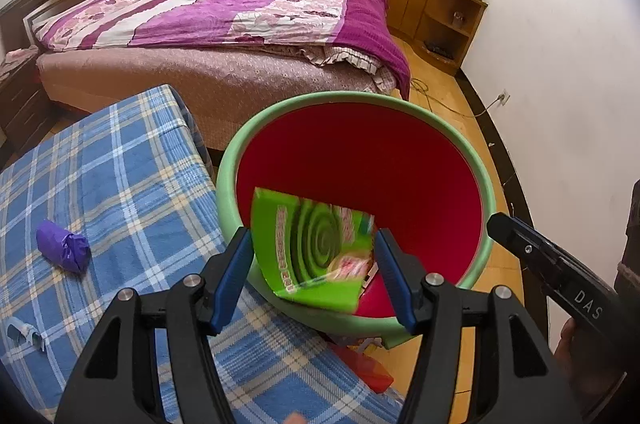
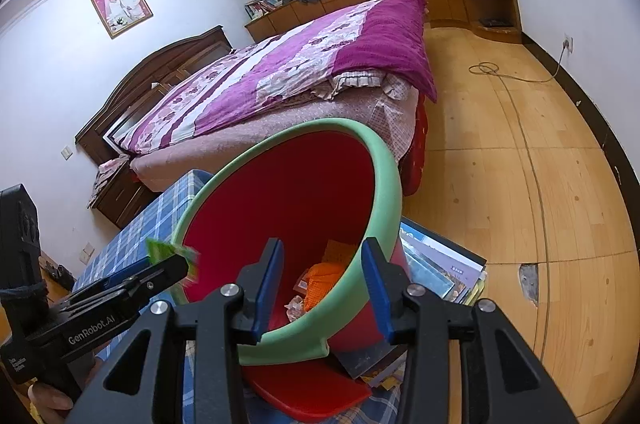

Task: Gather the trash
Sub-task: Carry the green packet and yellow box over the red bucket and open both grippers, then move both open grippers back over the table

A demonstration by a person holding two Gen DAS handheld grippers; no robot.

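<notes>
Bins: one red bin [image 1: 360,160] with green rim
Green boxes: one green box [image 1: 316,248]
Purple wads: one purple wad [image 1: 63,245] on the table [image 1: 120,184]
Claws: two, left claw [image 1: 316,276], right claw [image 2: 322,288]
Beds: one bed [image 1: 208,36]

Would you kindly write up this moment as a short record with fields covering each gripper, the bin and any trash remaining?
left gripper: shut on green packet, held over the bin's mouth
right gripper: shut on the bin rim, tilting the bin toward the left gripper
bin: red inside, green rim, beside the plaid-covered table
bin contents: orange item and crumpled paper
trash left on table: purple wad
</notes>
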